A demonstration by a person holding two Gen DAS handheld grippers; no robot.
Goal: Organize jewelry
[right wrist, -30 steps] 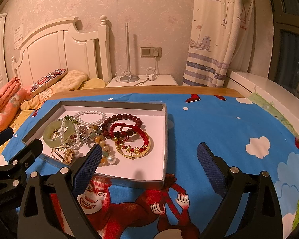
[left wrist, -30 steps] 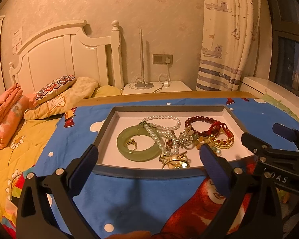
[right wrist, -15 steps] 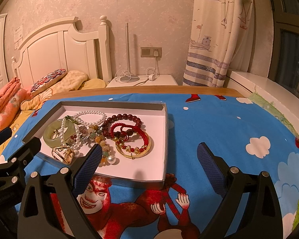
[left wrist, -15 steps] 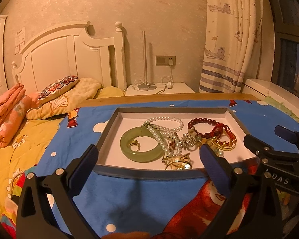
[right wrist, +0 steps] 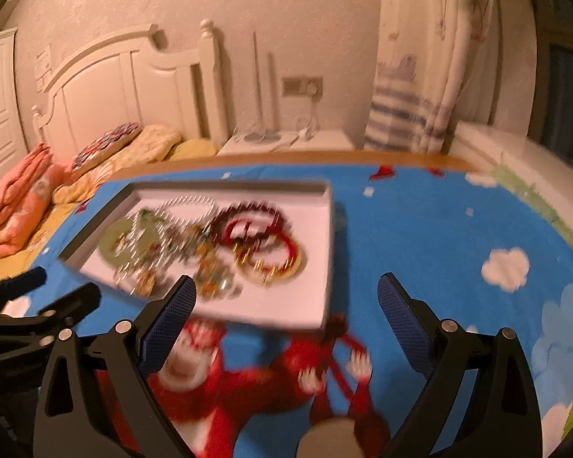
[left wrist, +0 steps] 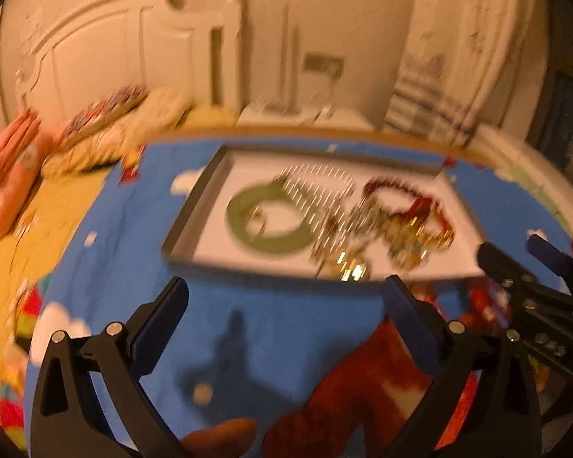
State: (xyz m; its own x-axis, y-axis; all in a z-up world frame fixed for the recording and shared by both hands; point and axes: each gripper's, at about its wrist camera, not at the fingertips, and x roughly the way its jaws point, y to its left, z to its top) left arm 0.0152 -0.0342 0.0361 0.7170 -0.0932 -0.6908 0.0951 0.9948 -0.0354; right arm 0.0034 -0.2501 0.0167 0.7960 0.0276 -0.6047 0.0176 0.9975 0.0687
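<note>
Both grippers, left gripper (left wrist: 286,297) and right gripper (right wrist: 286,294), are held with jaws spread wide and nothing between them, short of the tray (left wrist: 189,215). Inside the tray, a green bangle (left wrist: 267,221), pearl strand (left wrist: 317,183) and red bracelets (right wrist: 263,236) are heaped together, blurred. Beneath the tray, a blue cartoon sheet (right wrist: 420,229) is spread.

white headboard (right wrist: 133,87), striped curtain (right wrist: 412,114), pillows (right wrist: 133,145)

A tray (left wrist: 183,225) lies on the bedspread (right wrist: 420,236) with a bangle (left wrist: 271,244) at its left and bracelets (right wrist: 271,244) at its right; pillows (right wrist: 133,145) lie behind, left.
</note>
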